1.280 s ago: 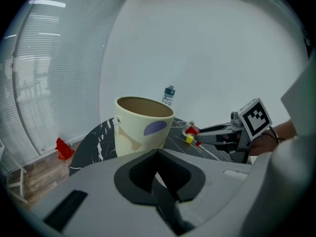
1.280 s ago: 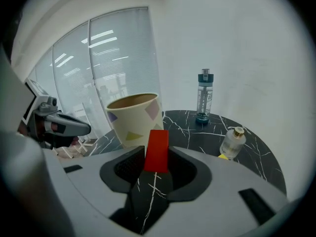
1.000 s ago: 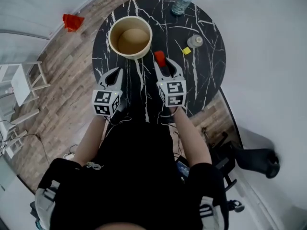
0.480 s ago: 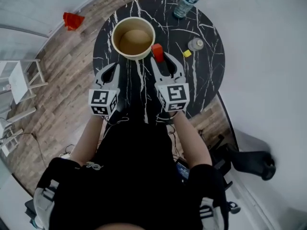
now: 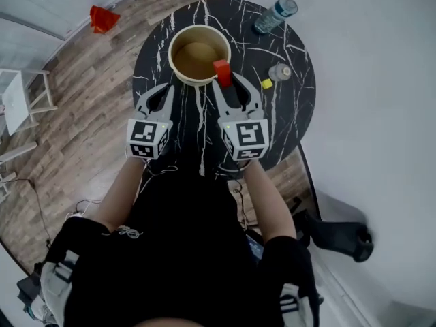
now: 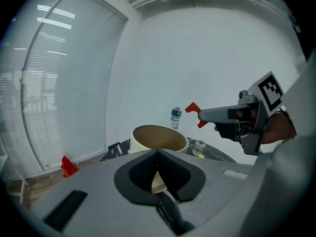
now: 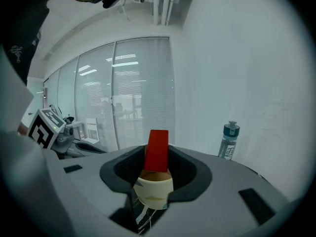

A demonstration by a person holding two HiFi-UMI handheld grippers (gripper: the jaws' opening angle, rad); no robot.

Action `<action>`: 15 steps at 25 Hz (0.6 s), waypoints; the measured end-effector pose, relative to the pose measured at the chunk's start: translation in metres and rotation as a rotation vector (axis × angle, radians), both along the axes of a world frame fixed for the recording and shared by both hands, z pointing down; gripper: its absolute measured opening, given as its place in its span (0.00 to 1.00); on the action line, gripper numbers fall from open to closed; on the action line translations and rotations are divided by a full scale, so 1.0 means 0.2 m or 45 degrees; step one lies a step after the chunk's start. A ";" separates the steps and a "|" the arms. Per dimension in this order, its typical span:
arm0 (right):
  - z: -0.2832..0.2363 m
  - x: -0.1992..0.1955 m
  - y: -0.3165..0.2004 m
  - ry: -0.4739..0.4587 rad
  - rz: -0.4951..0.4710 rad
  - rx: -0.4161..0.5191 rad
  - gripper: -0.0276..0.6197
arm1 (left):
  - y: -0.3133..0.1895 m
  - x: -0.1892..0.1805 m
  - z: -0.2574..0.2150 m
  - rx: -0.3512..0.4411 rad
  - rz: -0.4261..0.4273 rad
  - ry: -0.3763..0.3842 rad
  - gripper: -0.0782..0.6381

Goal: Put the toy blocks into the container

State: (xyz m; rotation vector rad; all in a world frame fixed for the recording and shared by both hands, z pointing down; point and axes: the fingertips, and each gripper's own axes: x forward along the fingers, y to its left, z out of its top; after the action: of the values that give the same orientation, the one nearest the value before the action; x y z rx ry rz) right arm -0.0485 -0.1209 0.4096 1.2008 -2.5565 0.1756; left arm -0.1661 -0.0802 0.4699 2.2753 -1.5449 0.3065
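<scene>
Since a second ago the right tongs (image 5: 225, 81) have carried the upright red rectangular toy block (image 5: 221, 73) from beside the round cream container (image 5: 172, 54) up to its near right rim, where the head view shows the block overlapping the edge. The right gripper view has both pads clamped on the lower part of the block, whose top stands above them, with the container's pale wall directly below and beyond. The left tongs (image 5: 158, 95) are clenched on nothing (their dark pads meet in the left gripper view) and hover over the round black desk with white marble veining (image 5: 286, 118), just short of the container's near left side. The container itself looks empty, showing only its tan inside. A small yellow toy block (image 5: 266, 84) lies on the desk to the right of the right tongs, just beside a small clear bottle with a pale cap (image 5: 279, 72). A clear plastic water bottle with a blue-green cap (image 5: 276, 15) stands near the desk's far edge. A small red object (image 5: 102, 19) lies on the wooden floor (image 5: 88, 128), well apart from the desk.
</scene>
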 end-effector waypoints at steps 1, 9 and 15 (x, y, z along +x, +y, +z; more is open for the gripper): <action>0.00 -0.02 0.00 0.009 -0.013 0.003 0.26 | -0.01 -0.01 0.01 -0.001 -0.004 0.010 0.11; -0.01 -0.19 -0.06 0.126 -0.063 -0.003 0.26 | -0.06 -0.10 0.06 -0.012 -0.018 0.058 0.11; 0.07 -0.27 -0.09 0.323 -0.091 -0.026 0.26 | -0.09 -0.13 0.11 -0.032 0.008 0.086 0.11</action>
State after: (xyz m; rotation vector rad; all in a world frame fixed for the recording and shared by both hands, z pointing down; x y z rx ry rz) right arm -0.1025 -0.1391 0.4244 1.0489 -2.3662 0.0299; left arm -0.1931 -0.0973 0.4911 2.2482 -1.4922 0.2463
